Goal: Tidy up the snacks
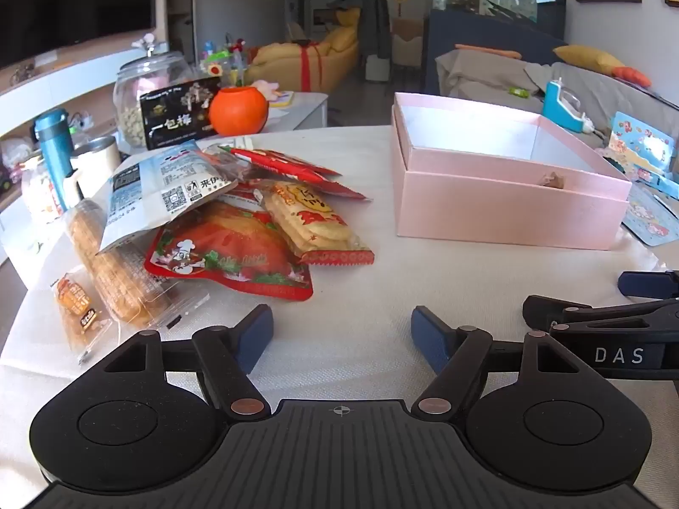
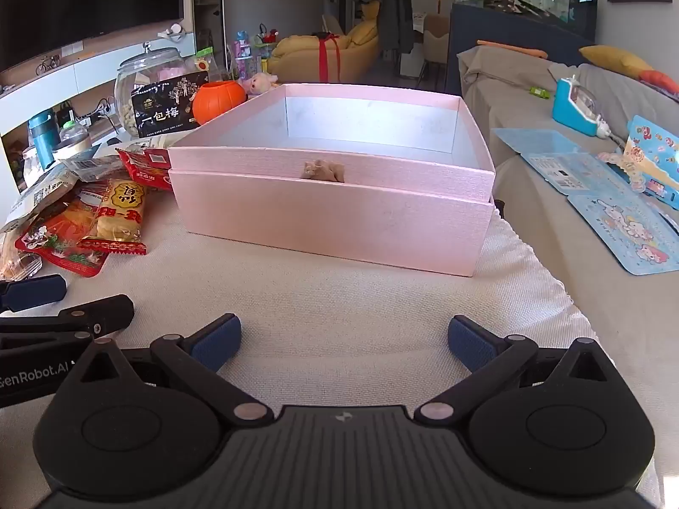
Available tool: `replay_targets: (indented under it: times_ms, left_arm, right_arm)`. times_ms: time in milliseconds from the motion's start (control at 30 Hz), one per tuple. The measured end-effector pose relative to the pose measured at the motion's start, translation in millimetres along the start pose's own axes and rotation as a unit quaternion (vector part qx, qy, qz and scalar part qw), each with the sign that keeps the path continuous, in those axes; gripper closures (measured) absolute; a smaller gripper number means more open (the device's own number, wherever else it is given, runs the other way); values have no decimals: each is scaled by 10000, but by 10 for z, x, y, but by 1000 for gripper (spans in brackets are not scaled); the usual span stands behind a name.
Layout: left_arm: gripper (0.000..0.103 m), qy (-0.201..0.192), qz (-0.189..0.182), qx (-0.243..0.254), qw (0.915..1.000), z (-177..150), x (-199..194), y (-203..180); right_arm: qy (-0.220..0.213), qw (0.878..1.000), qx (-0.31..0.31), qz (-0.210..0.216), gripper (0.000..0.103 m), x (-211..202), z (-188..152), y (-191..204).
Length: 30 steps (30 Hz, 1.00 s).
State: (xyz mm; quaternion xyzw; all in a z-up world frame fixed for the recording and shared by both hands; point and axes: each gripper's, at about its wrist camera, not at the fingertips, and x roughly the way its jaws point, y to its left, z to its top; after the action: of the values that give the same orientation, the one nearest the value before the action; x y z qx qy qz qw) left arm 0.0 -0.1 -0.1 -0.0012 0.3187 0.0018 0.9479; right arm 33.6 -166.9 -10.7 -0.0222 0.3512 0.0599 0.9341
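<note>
- Right now both grippers sit low over the cloth-covered table (image 1: pixel 360 220), side by side, neither touching a snack.
- Left gripper (image 1: pixel 341 337): its 2 blue-padded fingers are spread wide with nothing between them.
- Right gripper (image 2: pixel 343 341): likewise spread wide and holding nothing; in the left view its fingers show at about 3 o'clock.
- Snack pile (image 1: pixel 203 229): a loose heap at about 10 o'clock from the left gripper, near it but apart.
- Nearest packets: the red chicken packet (image 1: pixel 229 261) lies flat at the heap's near edge, with the rice cracker pack (image 1: pixel 314 222) resting partly on it.
- Cracker pack's long axis: it runs from 11 o'clock down toward 5 o'clock, its serrated red end pointing at the bare cloth.
- Pink box (image 2: pixel 335 195): open, dead ahead at 12 o'clock from the right gripper; it seems to hold nothing, though its near wall hides part of the floor.
- Key relation, as I judge it: the heap lies on the left gripper's side and the box on the right's, so the left hand is the nearer one for picking.
- From the right view the pile sits far off at 9 to 10 o'clock, so that hand is better placed for the box.
</note>
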Motion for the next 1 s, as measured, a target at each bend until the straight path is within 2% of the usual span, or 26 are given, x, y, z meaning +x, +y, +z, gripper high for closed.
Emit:
replay_targets:
  times_ms: [1000]
  left_arm:
    - [25,40,-12,-16,10000,2,2,1]
  right_arm:
    - [-69,10000,0,0,0,-8,-4,1]
